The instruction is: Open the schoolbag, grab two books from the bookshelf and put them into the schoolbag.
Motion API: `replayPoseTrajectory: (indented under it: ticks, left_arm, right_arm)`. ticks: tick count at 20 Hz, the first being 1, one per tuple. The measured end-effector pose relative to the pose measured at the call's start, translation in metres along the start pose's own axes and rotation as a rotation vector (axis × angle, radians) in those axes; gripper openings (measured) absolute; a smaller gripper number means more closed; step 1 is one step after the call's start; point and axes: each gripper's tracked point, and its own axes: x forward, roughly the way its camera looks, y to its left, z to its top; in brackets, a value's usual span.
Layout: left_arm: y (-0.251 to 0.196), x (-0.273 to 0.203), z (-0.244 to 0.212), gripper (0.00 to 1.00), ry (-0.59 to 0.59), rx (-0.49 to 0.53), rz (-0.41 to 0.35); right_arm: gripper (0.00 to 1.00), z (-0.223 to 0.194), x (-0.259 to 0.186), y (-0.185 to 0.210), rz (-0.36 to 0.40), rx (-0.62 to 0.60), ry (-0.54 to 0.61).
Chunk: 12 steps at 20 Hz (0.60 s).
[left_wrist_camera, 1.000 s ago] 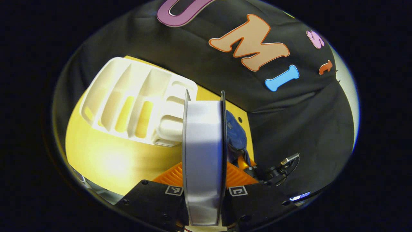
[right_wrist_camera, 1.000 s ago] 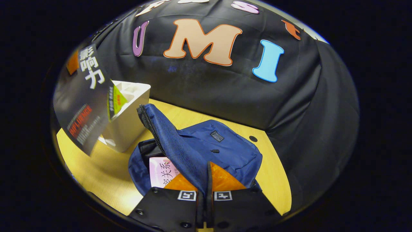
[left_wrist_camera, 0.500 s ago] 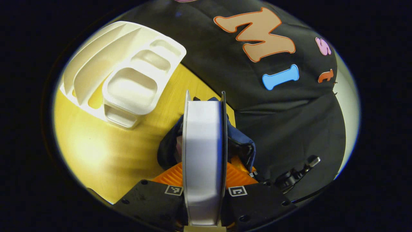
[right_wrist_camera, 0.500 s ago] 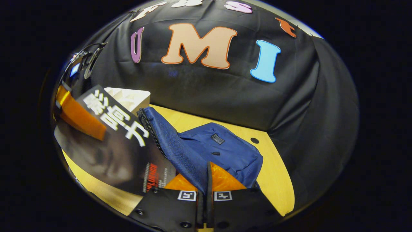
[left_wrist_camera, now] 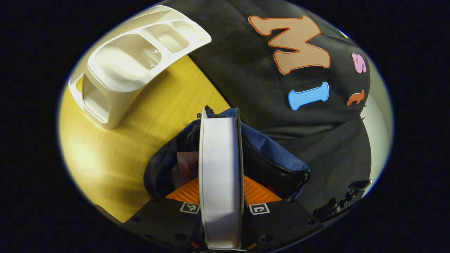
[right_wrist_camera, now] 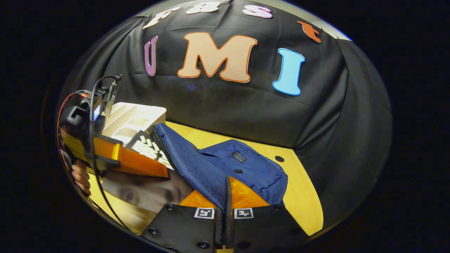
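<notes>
Left gripper (left_wrist_camera: pixel 220 182) clamped a stiff book (left_wrist_camera: pixel 220 168) over the open bag (left_wrist_camera: pixel 270 158); right gripper (right_wrist_camera: pixel 225 205) pinched the soft flap (right_wrist_camera: pixel 190 165), which looked limp and best held at its edge

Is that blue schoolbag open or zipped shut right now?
Open. The right gripper pinches the schoolbag flap and holds it up, and in the left gripper view the mouth gapes, with a pink book already inside.
</notes>
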Motion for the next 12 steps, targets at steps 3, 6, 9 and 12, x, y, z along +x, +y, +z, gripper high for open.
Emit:
replayPoseTrajectory:
  ticks: [3, 6, 9, 12]
  left_arm:
    - [-0.003, 0.032, -0.011, 0.36, -0.013, -0.032, -0.019]
    - [-0.006, 0.054, -0.019, 0.37, -0.034, -0.058, -0.04]
    - [-0.005, 0.075, -0.02, 0.36, -0.06, -0.069, -0.056]
    - [0.006, 0.088, -0.021, 0.4, -0.065, -0.033, -0.006]
  right_arm:
    - [0.06, 0.001, 0.0, 0.008, 0.014, -0.025, -0.019]
    - [0.06, -0.001, -0.003, 0.011, 0.018, -0.024, -0.023]
    - [0.06, -0.003, -0.004, 0.013, 0.019, -0.021, -0.023]
    - [0.05, -0.008, -0.001, 0.01, 0.013, -0.016, -0.013]
